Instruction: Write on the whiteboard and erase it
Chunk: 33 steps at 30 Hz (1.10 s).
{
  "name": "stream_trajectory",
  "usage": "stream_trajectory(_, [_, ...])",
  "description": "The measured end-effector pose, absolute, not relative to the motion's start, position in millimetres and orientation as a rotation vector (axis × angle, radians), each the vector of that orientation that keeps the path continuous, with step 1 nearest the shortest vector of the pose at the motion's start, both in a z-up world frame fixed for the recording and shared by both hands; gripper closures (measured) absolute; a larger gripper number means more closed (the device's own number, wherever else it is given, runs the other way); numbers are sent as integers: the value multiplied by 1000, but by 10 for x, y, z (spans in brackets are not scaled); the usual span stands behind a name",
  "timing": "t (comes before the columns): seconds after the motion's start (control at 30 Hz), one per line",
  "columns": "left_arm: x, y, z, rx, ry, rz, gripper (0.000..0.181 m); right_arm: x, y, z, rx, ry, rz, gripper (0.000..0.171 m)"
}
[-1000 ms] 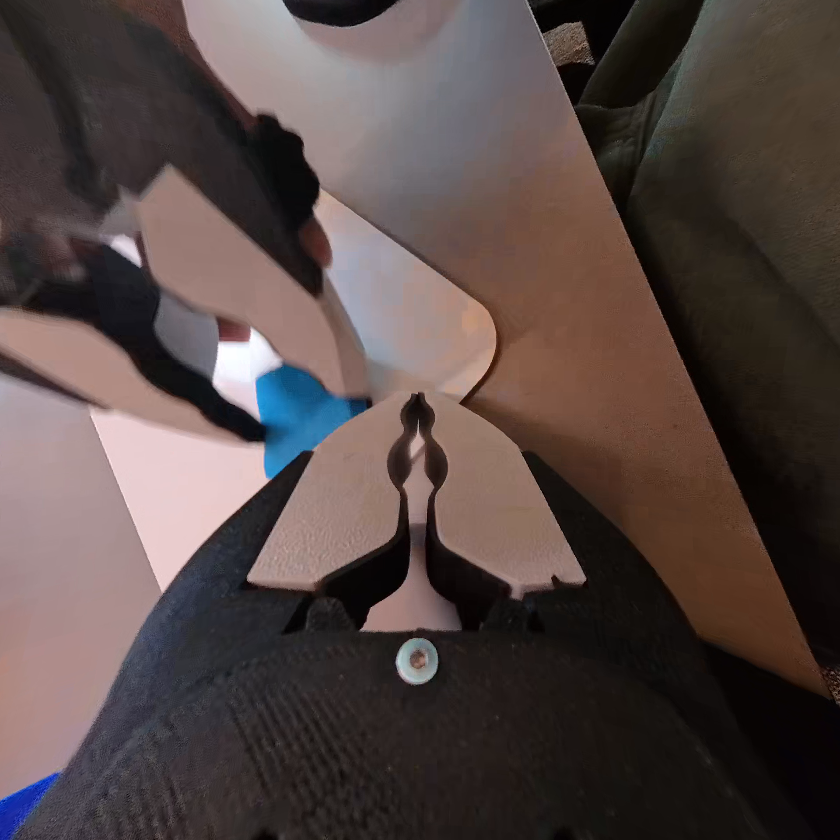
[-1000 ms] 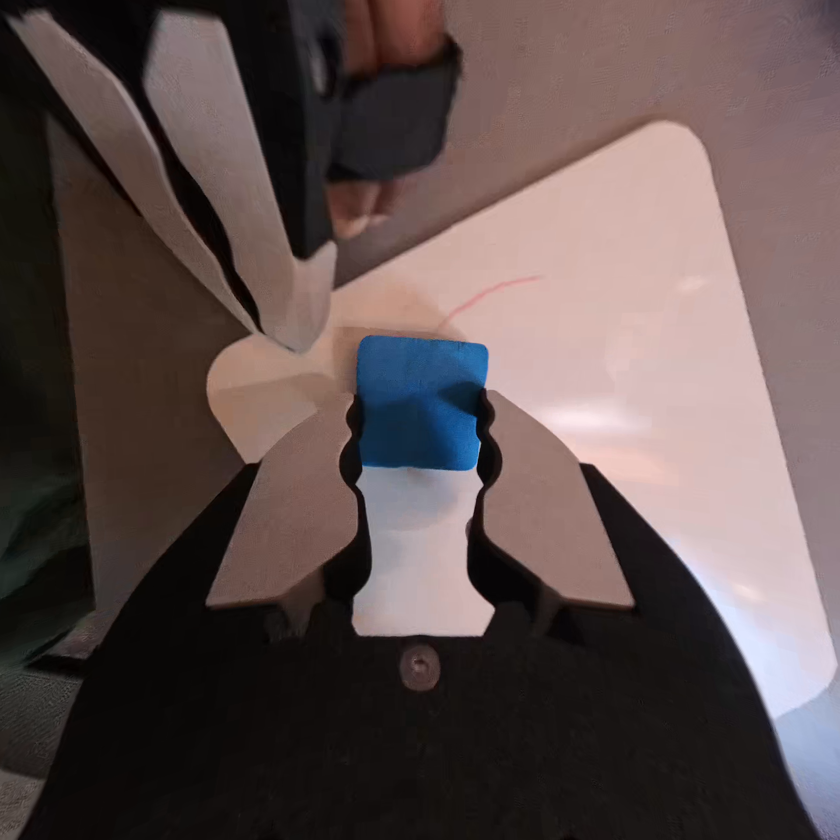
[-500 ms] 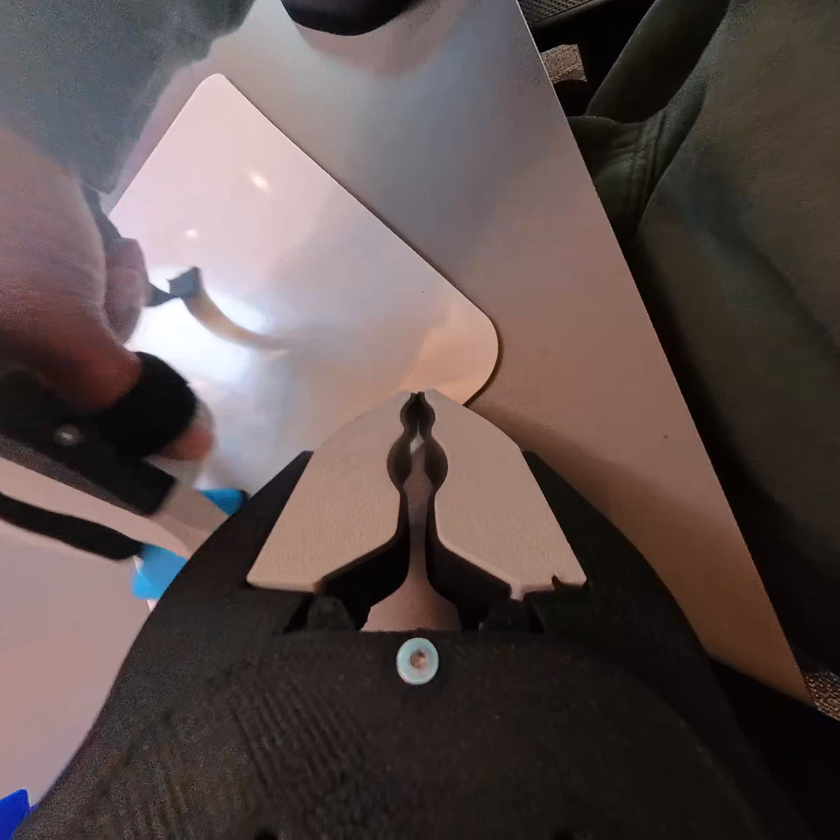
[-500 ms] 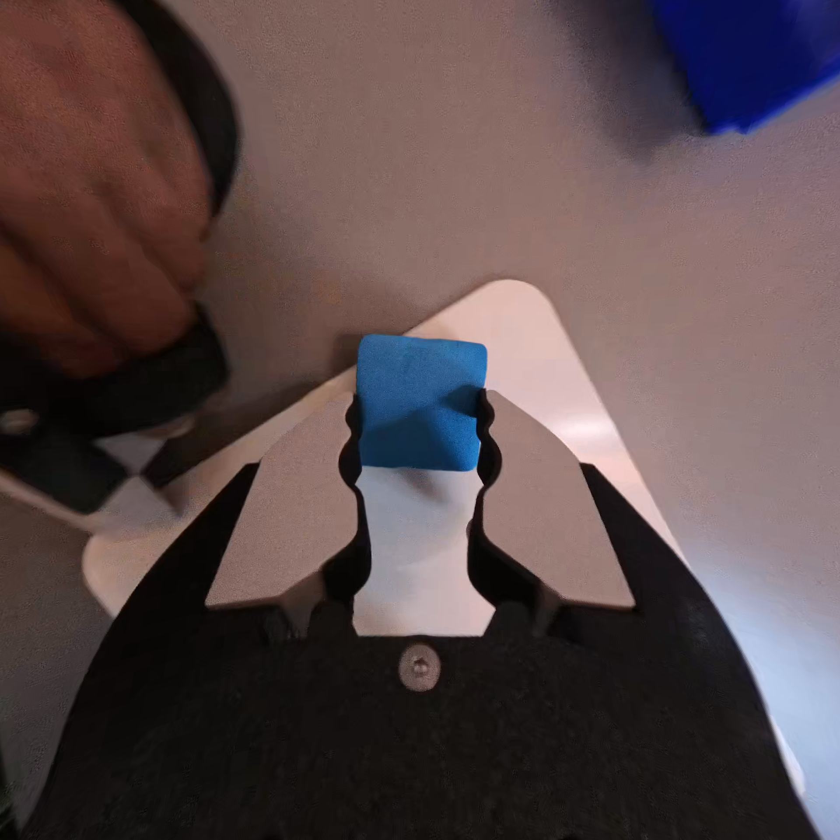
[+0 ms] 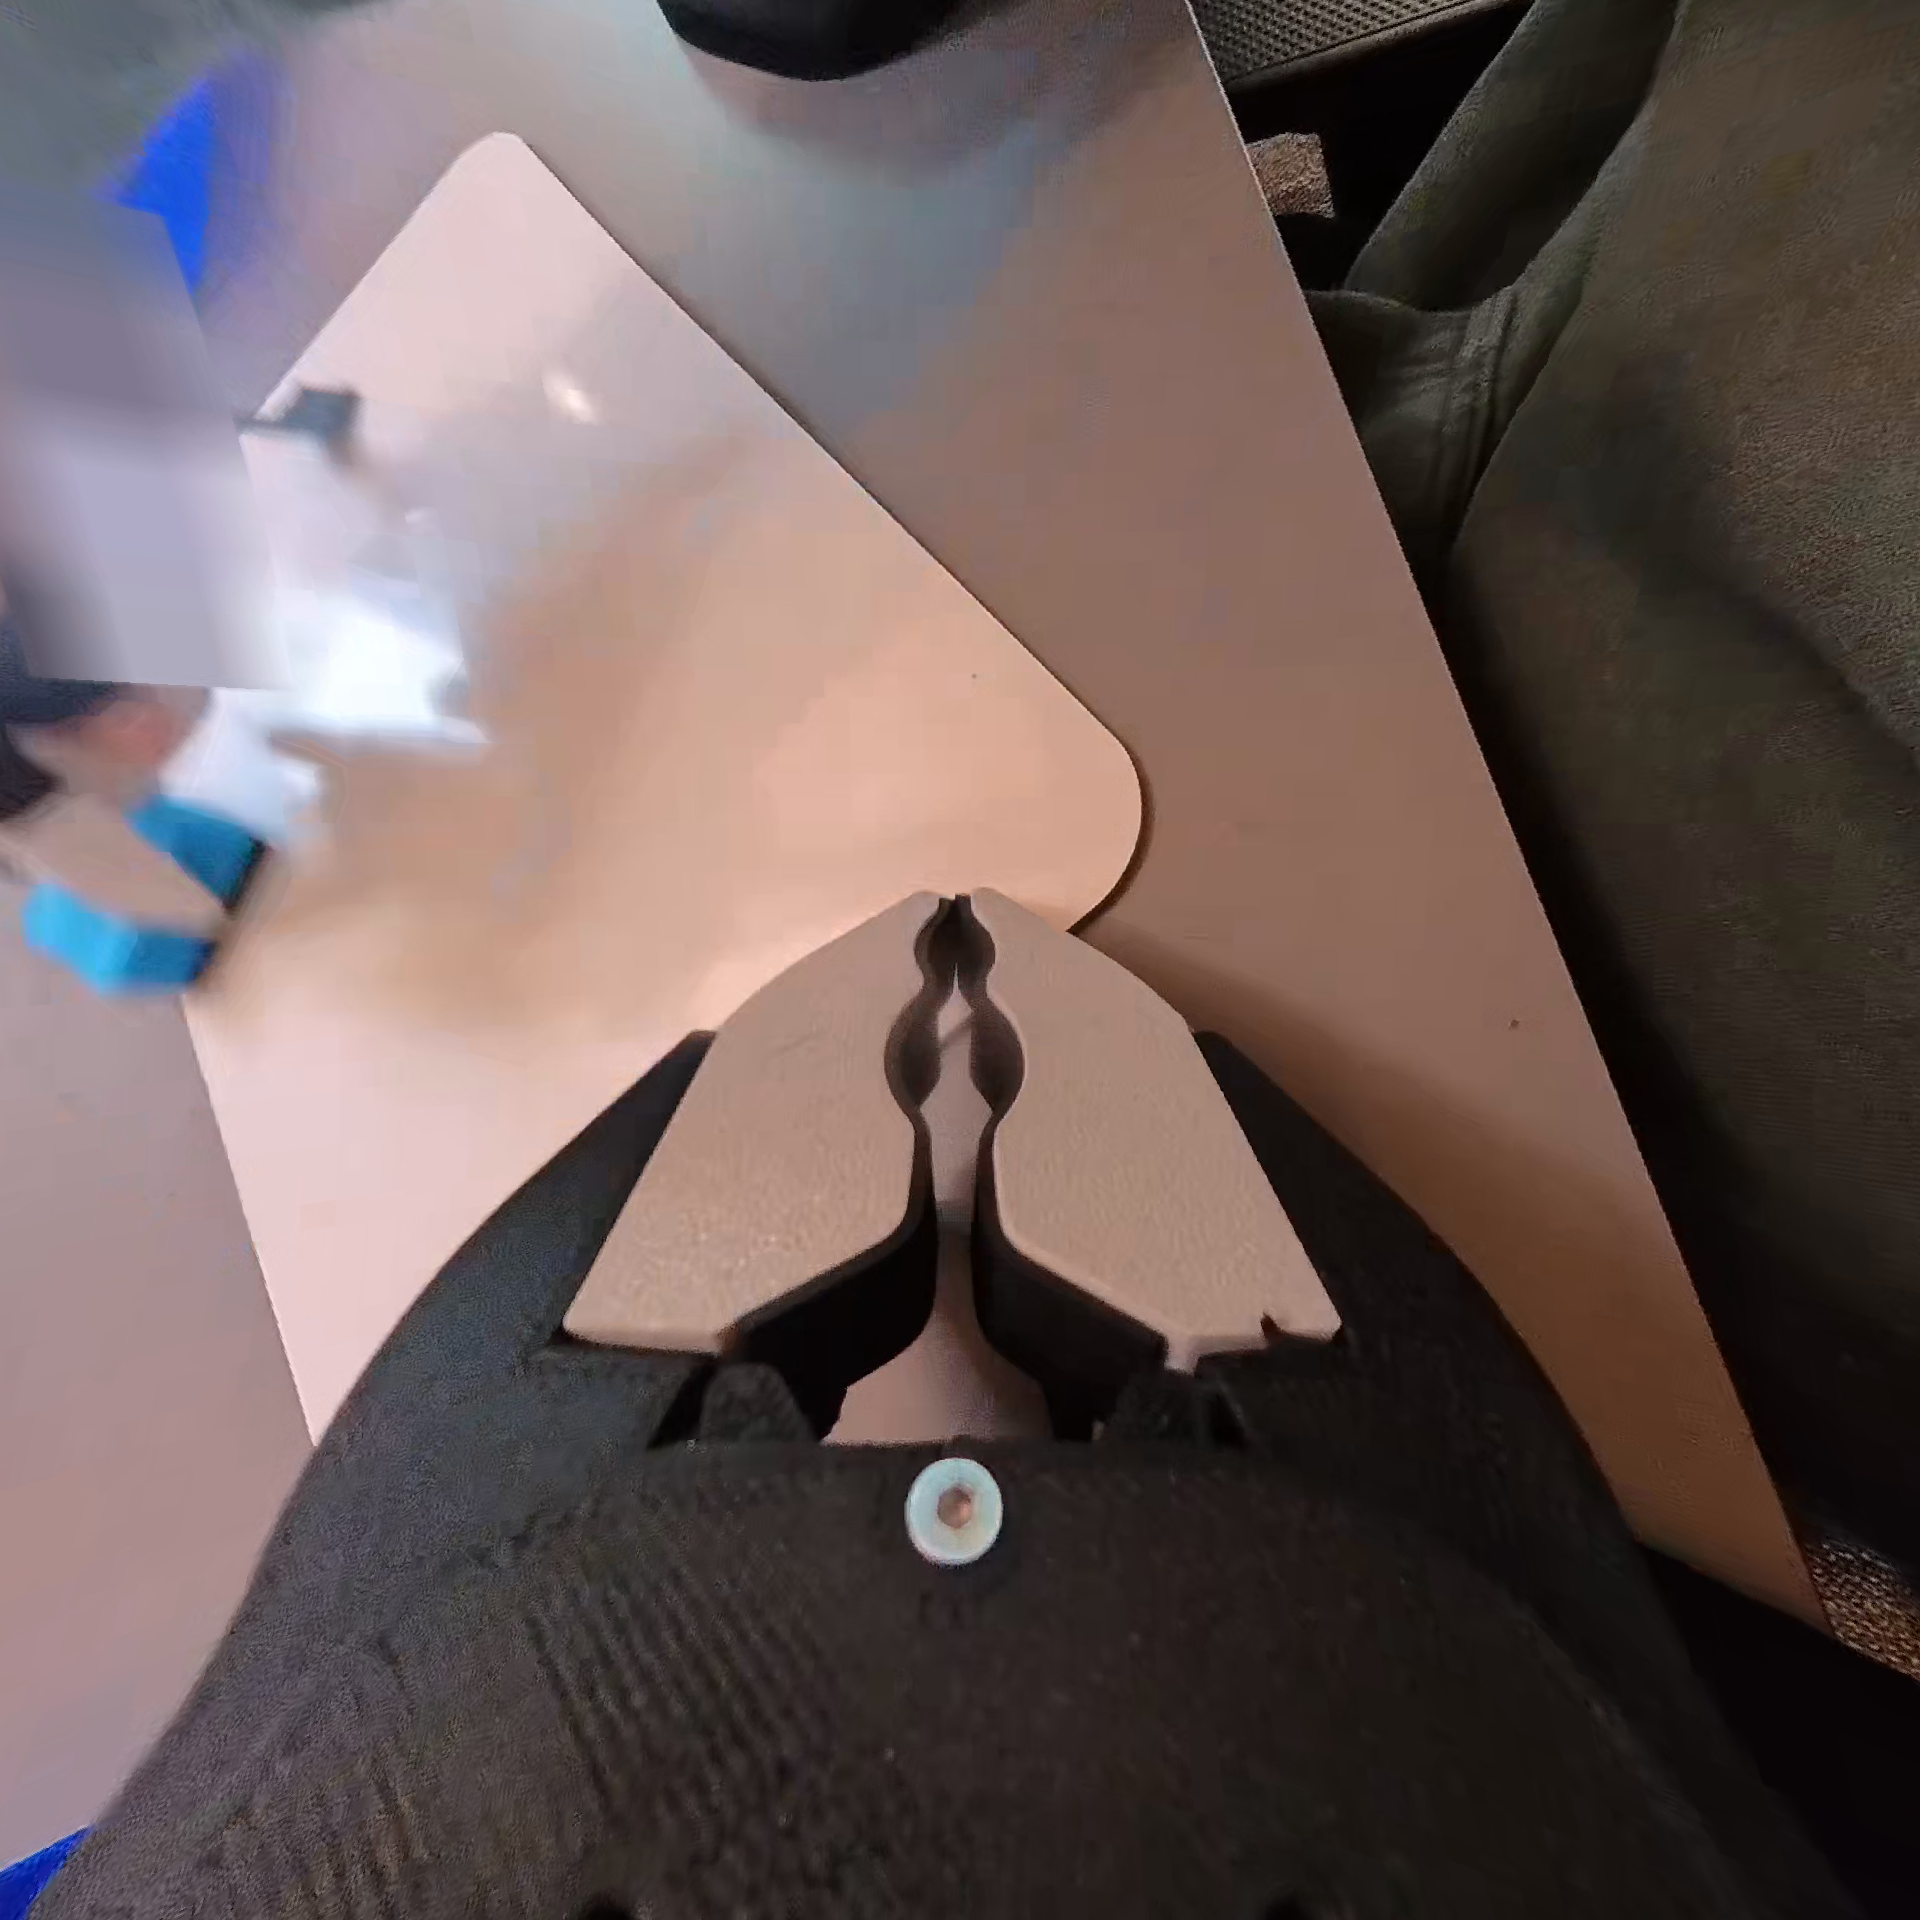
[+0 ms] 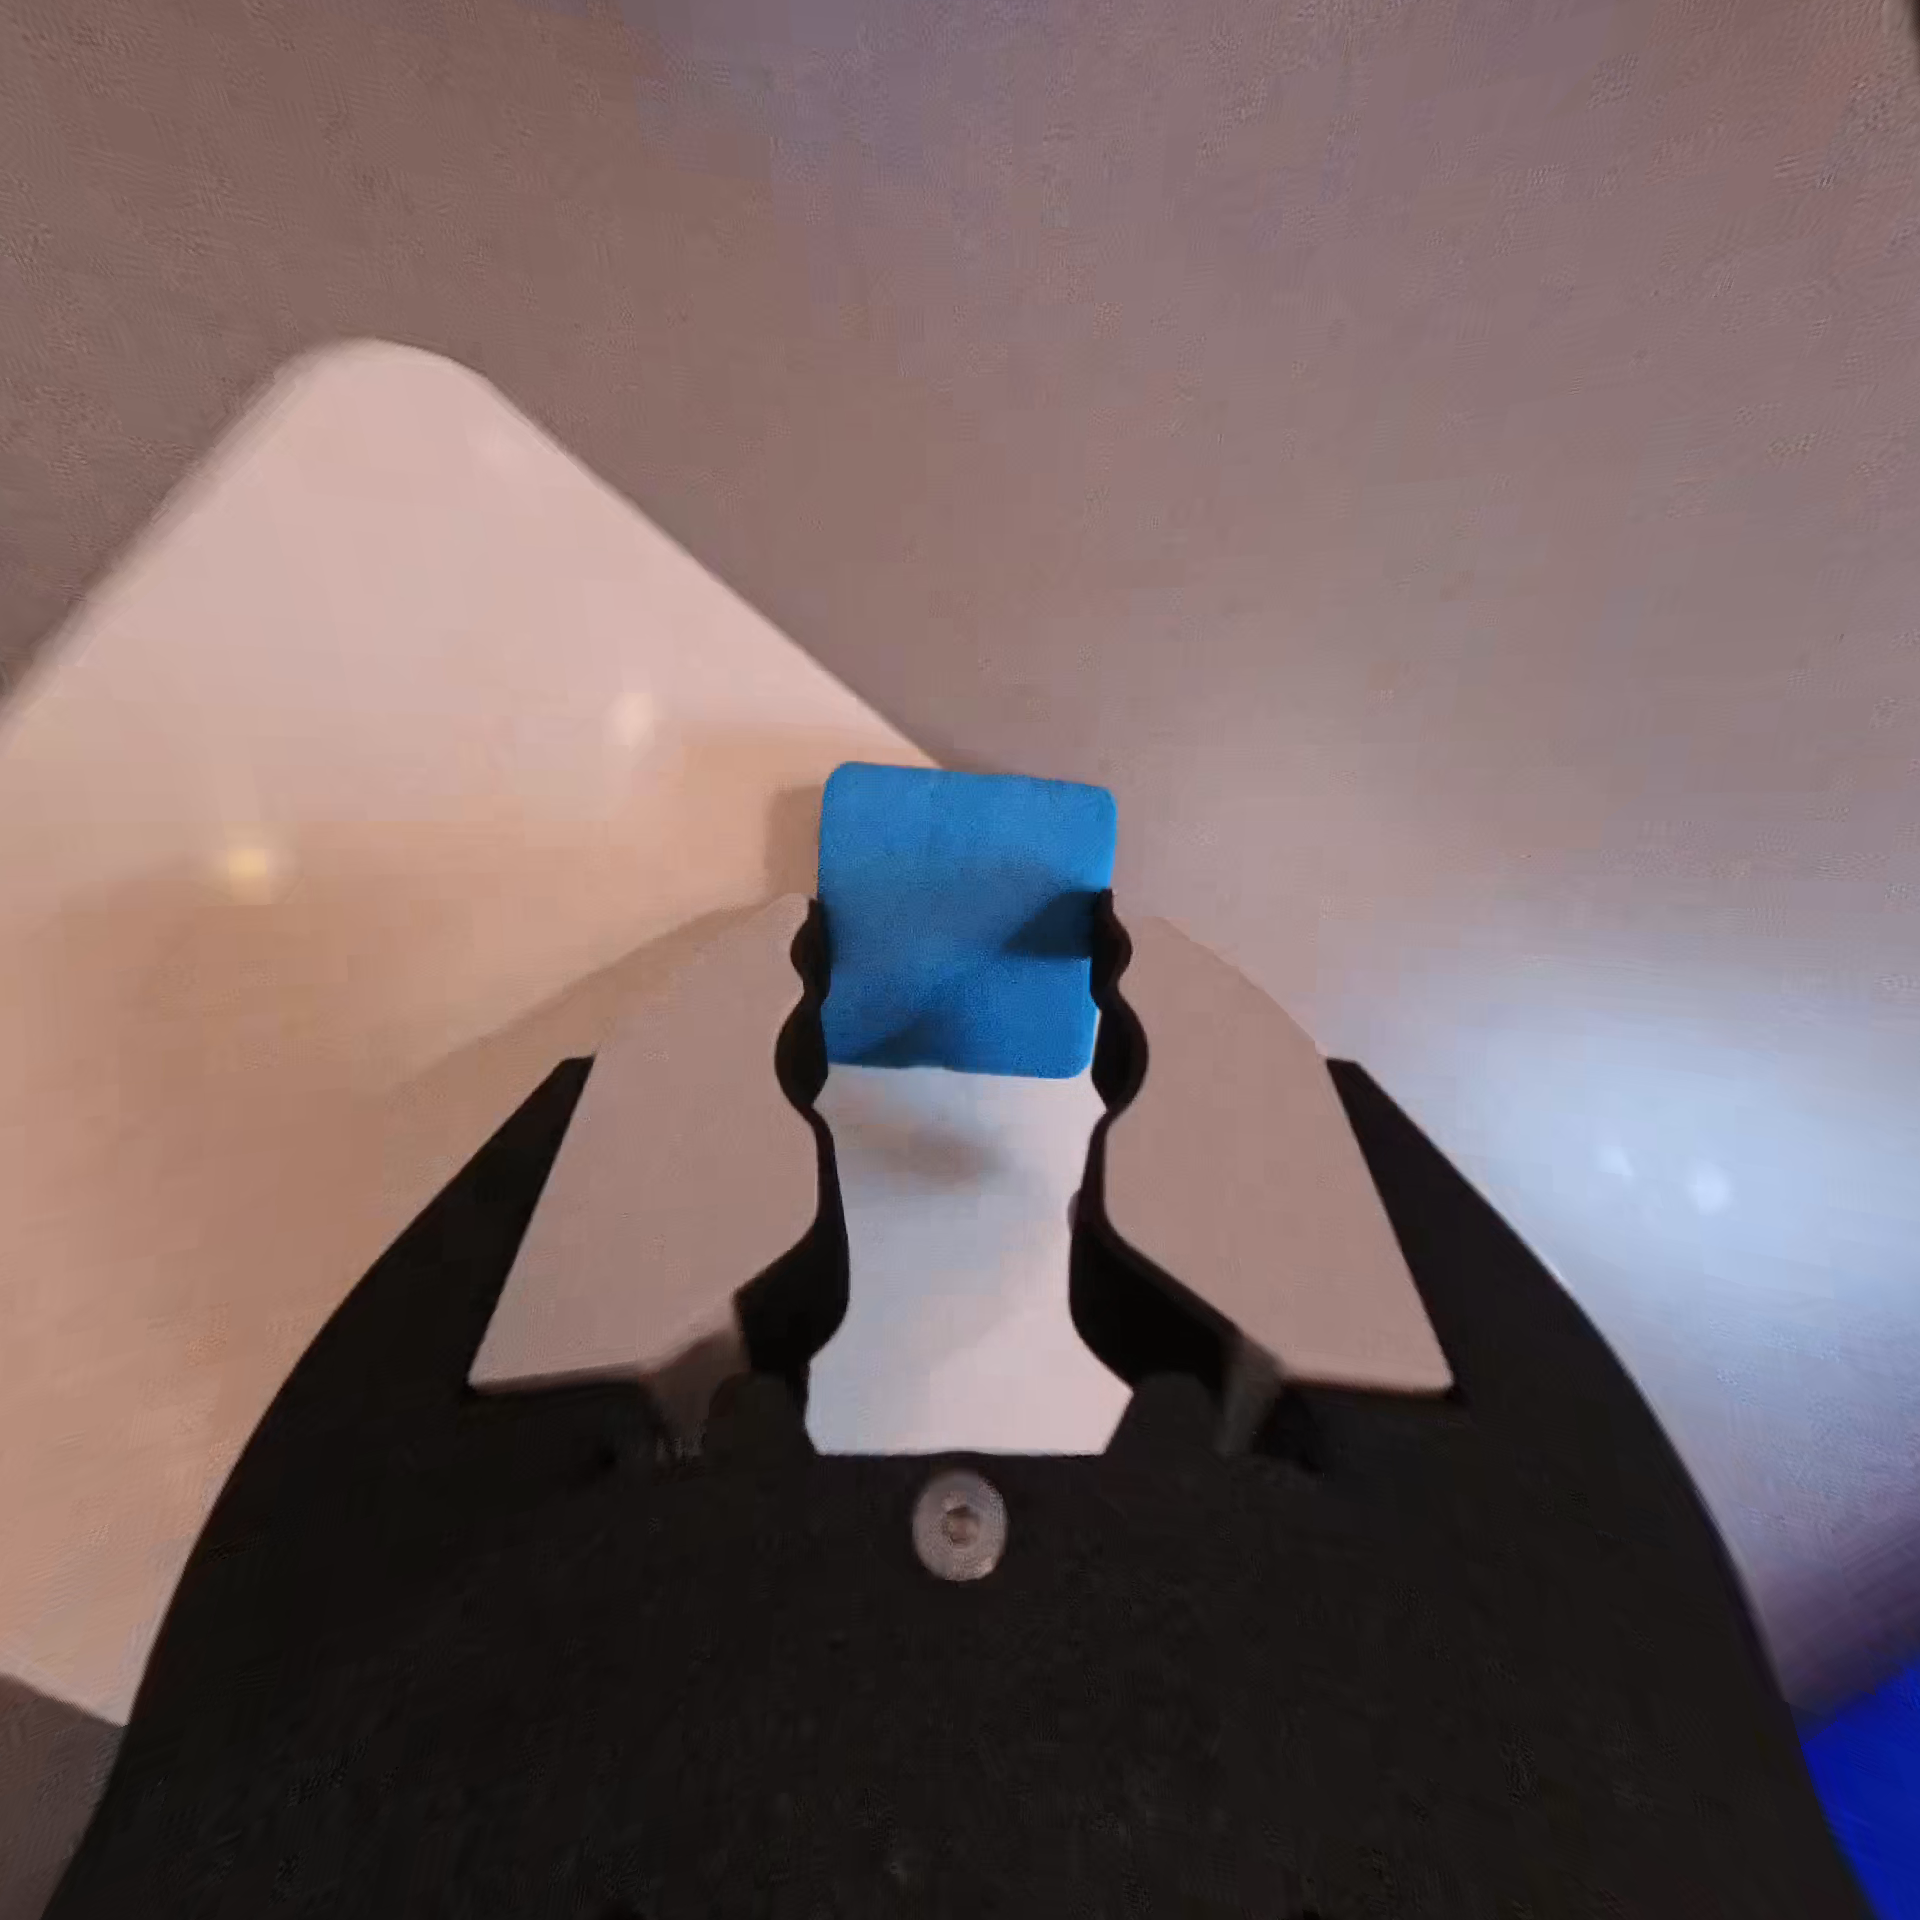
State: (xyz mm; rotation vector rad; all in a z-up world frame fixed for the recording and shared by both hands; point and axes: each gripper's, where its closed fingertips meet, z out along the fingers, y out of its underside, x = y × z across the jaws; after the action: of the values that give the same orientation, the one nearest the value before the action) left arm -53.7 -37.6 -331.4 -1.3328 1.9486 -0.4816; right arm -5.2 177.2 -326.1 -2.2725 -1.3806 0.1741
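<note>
The right gripper (image 6: 958,925) is clamped on a blue foam eraser (image 6: 961,920), its jaws pinching the block at both sides, and it hangs over the far edge of the whiteboard (image 6: 343,831), where the board gives way to the grey bench (image 6: 1351,416). The left gripper (image 5: 958,914) is closed to a thin slit with nothing between its jaws; its tips sit at the board's near rounded corner, perhaps pinning it in place, though contact cannot be confirmed from this angle. No pen strokes show on the whiteboard in either view, so the writing and most of the wiping look done; what seems left is a last check of the surface and setting the eraser down. In the left wrist view the eraser end is motion-smeared at the left side, so exactly where it touches is unclear. The board lies skewed on the bench with bare bench past its far and right-hand edges, giving free room for a sweep outward. On the left gripper's side the bench edge runs close, with dark green fabric (image 5: 1662,727) just beyond it, so room there is tight.
</note>
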Motion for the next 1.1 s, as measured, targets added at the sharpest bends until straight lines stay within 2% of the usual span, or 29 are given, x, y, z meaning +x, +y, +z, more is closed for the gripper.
stream_trajectory(0.1, [-538, -377, -3315, -1335, 1950, -485, 181, 1079, 2255, -3268, -2492, -994, 113, 122])
stream_trajectory(0.17, [-537, -378, -3315, -1335, 1950, -489, 181, 1343, 2258, -3265, -2500, -919, 115, 122])
stream_trajectory(0.27, [-536, -377, -3315, -1339, 1948, -495, 181, 925, 1823, -3264, -2429, -1078, 172, 122])
stream_trajectory(0.4, [-531, -373, -3316, -1350, 1945, -508, 181, -60, 582, -3262, -2228, -1528, 278, 122])
stream_trajectory(0.5, [-534, -398, -3315, -1329, 1955, -507, 181, -353, -128, -3259, -2129, -1653, 313, 122])
stream_trajectory(0.67, [-533, -384, -3316, -1330, 1949, -488, 181, -78, -167, -3260, -2153, -1576, 325, 121])
stream_trajectory(0.83, [-534, -364, -3319, -1340, 1939, -475, 181, 1161, 968, -3240, -2342, -1143, 12, 122])
stream_trajectory(0.9, [-533, -361, -3320, -1342, 1937, -473, 181, 1533, 1188, -3242, -2413, -986, -20, 122])
stream_trajectory(0.97, [-532, -357, -3320, -1347, 1935, -476, 181, 1454, 1078, -3250, -2440, -994, 34, 122])
stream_trajectory(1.1, [-528, -357, -3322, -1354, 1935, -485, 181, 373, 91, -3257, -2280, -1390, 247, 122])
